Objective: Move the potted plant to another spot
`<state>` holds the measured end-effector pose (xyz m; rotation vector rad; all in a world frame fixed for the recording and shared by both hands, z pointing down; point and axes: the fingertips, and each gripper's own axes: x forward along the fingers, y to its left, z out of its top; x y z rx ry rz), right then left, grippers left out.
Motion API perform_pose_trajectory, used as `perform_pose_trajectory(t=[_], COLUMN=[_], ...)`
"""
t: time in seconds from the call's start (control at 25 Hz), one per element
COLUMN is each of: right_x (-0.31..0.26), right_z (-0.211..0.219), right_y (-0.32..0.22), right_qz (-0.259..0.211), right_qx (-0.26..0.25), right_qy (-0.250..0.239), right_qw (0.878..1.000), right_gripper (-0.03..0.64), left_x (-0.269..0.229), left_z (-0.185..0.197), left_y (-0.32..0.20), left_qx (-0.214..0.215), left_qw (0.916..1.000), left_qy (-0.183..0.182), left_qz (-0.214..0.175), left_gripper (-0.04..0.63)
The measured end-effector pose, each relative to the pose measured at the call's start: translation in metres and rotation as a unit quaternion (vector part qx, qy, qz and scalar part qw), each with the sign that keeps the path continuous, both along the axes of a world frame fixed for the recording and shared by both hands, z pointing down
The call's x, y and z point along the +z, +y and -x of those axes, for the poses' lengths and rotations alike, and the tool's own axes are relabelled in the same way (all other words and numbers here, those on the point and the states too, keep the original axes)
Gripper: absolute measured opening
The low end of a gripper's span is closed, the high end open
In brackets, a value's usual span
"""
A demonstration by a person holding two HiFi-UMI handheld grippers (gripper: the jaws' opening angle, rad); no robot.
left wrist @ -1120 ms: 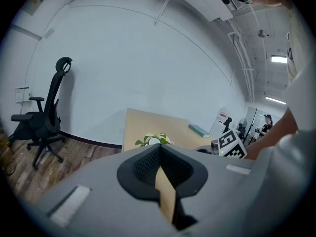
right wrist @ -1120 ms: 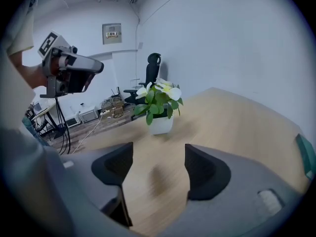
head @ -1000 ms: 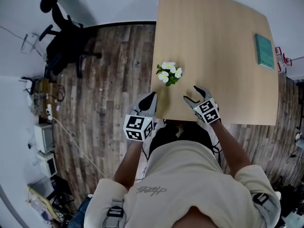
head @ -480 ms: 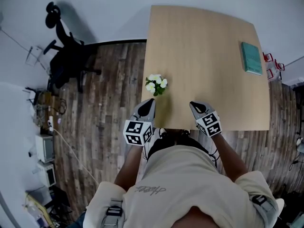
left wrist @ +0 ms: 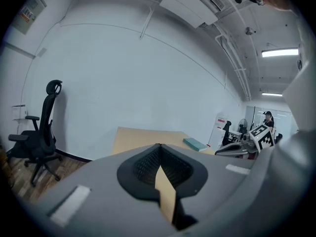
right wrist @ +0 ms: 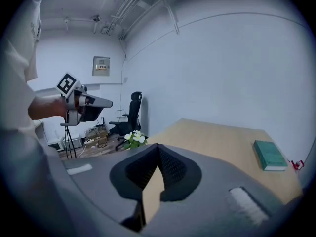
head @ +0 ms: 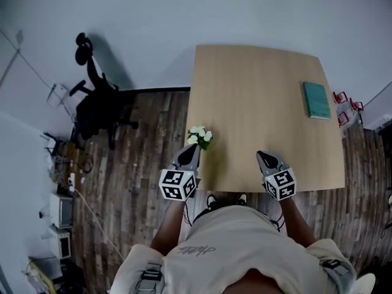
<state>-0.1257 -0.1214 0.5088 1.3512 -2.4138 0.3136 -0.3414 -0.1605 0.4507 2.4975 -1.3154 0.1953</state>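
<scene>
Pale wood surface (head: 263,103) carries the potted plant (head: 200,137) at its left edge, low in the head view. It stands upright with white flowers, just above your left gripper (head: 189,154) in the frame and untouched by it. Your left jaws are pressed together on nothing. Your right gripper (head: 268,160), at the surface's lower edge and well apart from the plant, is likewise closed and empty. With neither holding the pot, I judge the move either finished or not begun; the pictures cannot say which.

Light wood table (head: 257,103) in front of me: potted plant (head: 200,136) sitting at its near left edge, teal book (head: 316,100) way over right.
</scene>
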Motion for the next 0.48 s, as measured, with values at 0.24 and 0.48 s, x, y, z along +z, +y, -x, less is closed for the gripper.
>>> perform_pose_trajectory(t=[0.24,0.48], right_x=[-0.06,-0.107], right_z=[-0.013,-0.007], right_y=[-0.024,-0.052], right_qz=[-0.057,-0.105], right_qx=[0.012,0.005], right_qy=[-0.043,-0.059], right_qw=[0.997,0.993], right_gripper=[0.003,0.002], left_x=[-0.045,-0.099], left_z=[-0.013,-0.023], left_y=[-0.033,-0.056], left_qx=[-0.007,0.005], left_qw=[0.9985,0.9938], left_qy=[0.005,0.014], left_qz=[-0.055,-0.11], left_gripper=[0.017,0.017])
